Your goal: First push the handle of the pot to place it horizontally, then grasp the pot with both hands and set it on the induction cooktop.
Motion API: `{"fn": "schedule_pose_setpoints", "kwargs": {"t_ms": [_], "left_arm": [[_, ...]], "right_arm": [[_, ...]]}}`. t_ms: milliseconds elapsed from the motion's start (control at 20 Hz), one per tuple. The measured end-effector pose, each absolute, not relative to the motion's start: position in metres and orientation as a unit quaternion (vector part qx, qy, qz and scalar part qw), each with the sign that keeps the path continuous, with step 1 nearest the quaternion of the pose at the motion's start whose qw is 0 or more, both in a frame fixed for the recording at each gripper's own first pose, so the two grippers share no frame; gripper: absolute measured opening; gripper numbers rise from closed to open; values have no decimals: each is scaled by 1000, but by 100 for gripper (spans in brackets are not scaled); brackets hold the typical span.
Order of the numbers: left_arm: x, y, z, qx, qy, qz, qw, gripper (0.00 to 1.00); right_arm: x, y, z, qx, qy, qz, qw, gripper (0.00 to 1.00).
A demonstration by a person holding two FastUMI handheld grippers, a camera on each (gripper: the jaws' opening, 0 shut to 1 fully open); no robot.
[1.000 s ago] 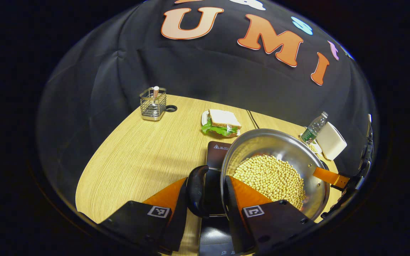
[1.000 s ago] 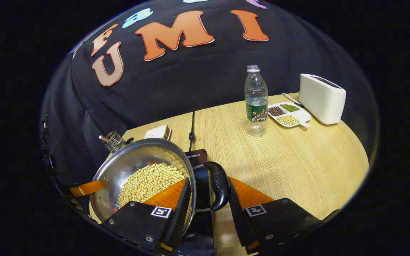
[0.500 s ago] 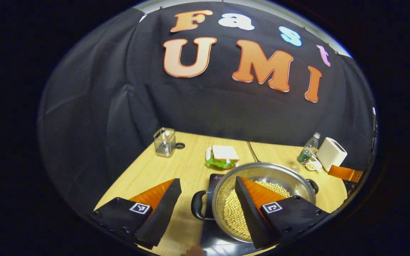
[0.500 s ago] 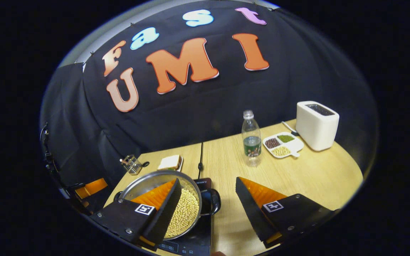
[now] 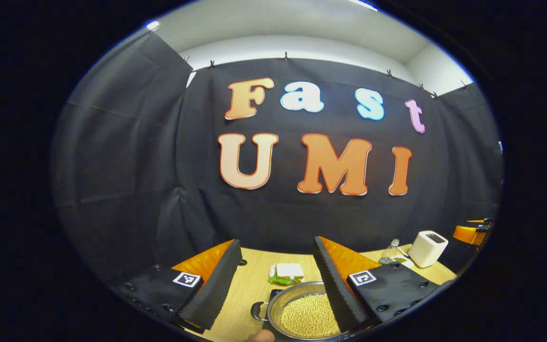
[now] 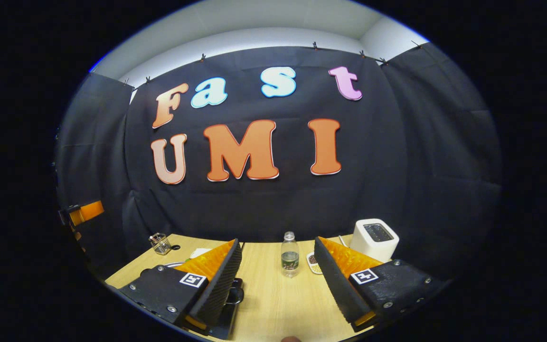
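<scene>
Soybeans fill the steel pot (image 5: 309, 317) low in the left gripper view, where it sits on the dark induction cooktop (image 5: 273, 293), one black loop handle (image 5: 256, 311) sticking out sideways. The left gripper (image 5: 273, 275) hangs above it with jaws spread wide and nothing between them. My guess is the pot is heavy with its load, rigid, and slick on its polished wall, so the two side handles are the sensible places to take hold, lifting level lest beans spill. A sandwich (image 5: 287, 273) lies beyond it on the wooden table (image 5: 249, 285), with a white toaster (image 5: 428, 248) and a water bottle (image 5: 389, 255) farther right.

In the right gripper view, the right gripper (image 6: 276, 280) is likewise released and empty, held over the pale tabletop. The cooktop's edge and the pot's other handle (image 6: 233, 294) peek out beside its left finger. Beyond it stand the bottle, a divided dish (image 6: 313, 262), the toaster and a wire holder (image 6: 160, 243). Black cloth walls the booth; white ceiling shows above.
</scene>
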State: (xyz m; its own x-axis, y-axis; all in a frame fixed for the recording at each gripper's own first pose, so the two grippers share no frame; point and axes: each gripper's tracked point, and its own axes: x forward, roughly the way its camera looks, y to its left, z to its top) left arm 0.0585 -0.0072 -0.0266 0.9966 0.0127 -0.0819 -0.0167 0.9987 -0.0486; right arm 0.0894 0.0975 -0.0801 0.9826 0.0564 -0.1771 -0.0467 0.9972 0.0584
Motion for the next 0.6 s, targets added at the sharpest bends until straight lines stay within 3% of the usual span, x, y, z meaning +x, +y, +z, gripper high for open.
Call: {"fn": "schedule_pose_setpoints", "kwargs": {"t_ms": [300, 450, 500, 550, 600], "left_arm": [[28, 18, 47, -30, -30, 27, 999, 99], [14, 24, 71, -55, -44, 19, 997, 97], [14, 27, 72, -62, -42, 17, 997, 96], [14, 29, 69, -67, -37, 20, 997, 98], [12, 36, 68, -70, -34, 28, 997, 98]], "right_arm": [[58, 38, -30, 9, 42, 3, 999, 95], [47, 15, -19, -2, 37, -10, 999, 95], [46, 8, -17, -7, 35, -17, 999, 100], [44, 3, -13, -8, 33, -23, 999, 95], [43, -2, -9, -6, 30, -25, 999, 100]]}}
